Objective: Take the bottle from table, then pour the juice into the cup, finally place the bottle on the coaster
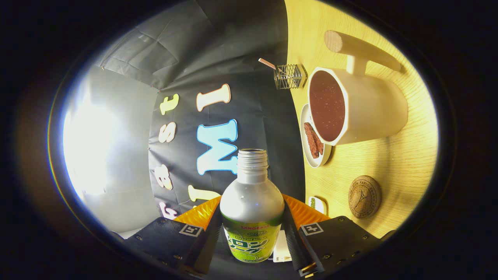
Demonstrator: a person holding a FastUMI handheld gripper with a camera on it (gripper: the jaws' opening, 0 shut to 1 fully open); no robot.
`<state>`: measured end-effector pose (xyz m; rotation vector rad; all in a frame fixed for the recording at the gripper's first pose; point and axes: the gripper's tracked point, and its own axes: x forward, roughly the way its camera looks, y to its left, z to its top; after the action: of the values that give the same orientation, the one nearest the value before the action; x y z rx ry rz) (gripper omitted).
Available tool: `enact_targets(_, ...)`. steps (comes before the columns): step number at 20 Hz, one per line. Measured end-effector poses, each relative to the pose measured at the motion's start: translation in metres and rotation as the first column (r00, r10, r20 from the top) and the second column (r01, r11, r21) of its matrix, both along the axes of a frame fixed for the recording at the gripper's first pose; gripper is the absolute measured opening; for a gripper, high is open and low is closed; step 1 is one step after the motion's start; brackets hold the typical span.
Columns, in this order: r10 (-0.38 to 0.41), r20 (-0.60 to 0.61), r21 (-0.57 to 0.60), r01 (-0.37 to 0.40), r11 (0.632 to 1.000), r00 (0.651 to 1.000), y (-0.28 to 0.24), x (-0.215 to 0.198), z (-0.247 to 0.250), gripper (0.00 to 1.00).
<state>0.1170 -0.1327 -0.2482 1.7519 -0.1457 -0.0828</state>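
Silver aluminium bottle with green label (252, 206), cap off, clamped between fingers (252, 237), both fingers pressed against its sides. View rolled sideways, bottle held off light wooden bench (389, 163). Beyond bottle mouth: white cup with wooden handle (362, 107), inside dark reddish-brown. Just beside cup rim, small white plate (316, 155) with brown cake slice (313, 140). Round cork coaster (364, 196) bare, near fingers. Small wire holder (290, 76) farther off, by booth wall.
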Motion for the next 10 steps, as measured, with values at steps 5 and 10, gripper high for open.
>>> enact_targets(5, -0.012, 0.032, 0.065, 0.010, 0.998, 0.999, -0.0020, 0.0033, 0.0033, 0.77)
enact_targets(10, -0.021, 0.038, 0.084, 0.018, 0.996, 0.999, -0.0014, 0.0013, 0.0035, 0.76)
